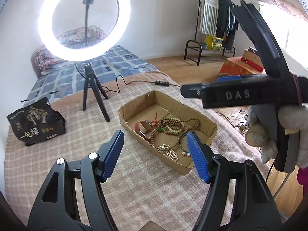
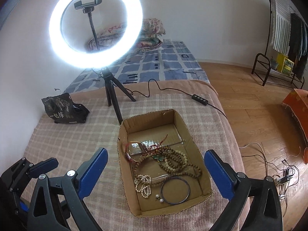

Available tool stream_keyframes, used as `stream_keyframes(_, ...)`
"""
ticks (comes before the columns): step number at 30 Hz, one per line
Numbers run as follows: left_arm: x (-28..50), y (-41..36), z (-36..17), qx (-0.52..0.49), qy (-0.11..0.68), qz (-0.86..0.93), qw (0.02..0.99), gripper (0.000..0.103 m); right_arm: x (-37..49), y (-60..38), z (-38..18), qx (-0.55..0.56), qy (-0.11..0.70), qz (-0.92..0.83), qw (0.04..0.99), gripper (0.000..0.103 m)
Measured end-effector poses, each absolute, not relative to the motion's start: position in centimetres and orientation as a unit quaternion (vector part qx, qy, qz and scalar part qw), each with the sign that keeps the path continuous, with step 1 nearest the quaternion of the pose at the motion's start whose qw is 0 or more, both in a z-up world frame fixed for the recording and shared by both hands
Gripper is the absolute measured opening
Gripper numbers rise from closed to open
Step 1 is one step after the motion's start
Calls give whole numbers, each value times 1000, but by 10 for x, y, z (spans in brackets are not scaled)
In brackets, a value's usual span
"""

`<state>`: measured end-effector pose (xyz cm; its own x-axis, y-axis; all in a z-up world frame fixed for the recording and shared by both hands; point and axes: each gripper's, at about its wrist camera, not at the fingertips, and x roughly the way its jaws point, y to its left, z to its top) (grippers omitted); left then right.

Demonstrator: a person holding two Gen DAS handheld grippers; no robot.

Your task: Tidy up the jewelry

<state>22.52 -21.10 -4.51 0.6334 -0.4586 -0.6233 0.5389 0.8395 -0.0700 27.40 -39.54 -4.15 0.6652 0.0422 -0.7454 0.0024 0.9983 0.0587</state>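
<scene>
In the left wrist view, the left gripper is held above a checked blanket, tilted down toward it, with its blue pads spread wide and nothing between them. A shallow cardboard box lies just beyond the fingertips, toward one o'clock. Inside it, a tangle of brown bead strands is seen at the centre, a red-strapped watch at its nine o'clock side, a white bead bracelet at the near edge, and two loose pearls beside a dark bangle partly hidden behind the right-hand pad. The right gripper is seen from the side at three o'clock, held in a gloved hand; whether it is spread or closed cannot be told from here. A lit ring light on a small tripod stands at eleven o'clock, and a black printed bag lies at nine o'clock.

In the right wrist view, the right gripper is held over the box, pointed steeply down, its pads released and far apart with the box framed between them. The bead strands lie directly ahead at twelve o'clock, the white bead bracelet and bangle nearer, and the pearls nearest. Nothing is gripped. The left gripper is glimpsed at eight o'clock.
</scene>
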Motion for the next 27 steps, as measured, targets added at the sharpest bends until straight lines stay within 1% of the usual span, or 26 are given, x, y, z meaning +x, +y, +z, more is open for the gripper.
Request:
stream_keyframes(1, 222, -209, -42, 62, 324, -277, 902, 75, 270, -393, -38, 23, 406, 7, 914, 103)
stream_keyframes(7, 195, -192, -25, 78, 307, -271, 909, 77, 237, -381, -17, 7, 383, -20, 924, 103)
stream_keyframes(10, 181, -183, -19, 77, 299, -267, 913, 82, 219, -378, -11, 9, 373, -32, 927, 103)
stream_keyframes(21, 148, -152, -12, 48, 292, -250, 922, 84, 162, -359, -3, 11, 334, -59, 941, 103)
stream_keyframes(22, 146, -150, -11, 48, 290, -247, 923, 85, 159, -357, -5, 11, 332, -61, 941, 103)
stream_keyframes(25, 140, -144, -12, 45, 283, -239, 928, 94, 152, -351, -11, 12, 330, -59, 942, 103)
stream_keyframes(27, 137, -142, -12, 47, 279, -235, 930, 95, 149, -347, -16, 6, 328, -63, 943, 103)
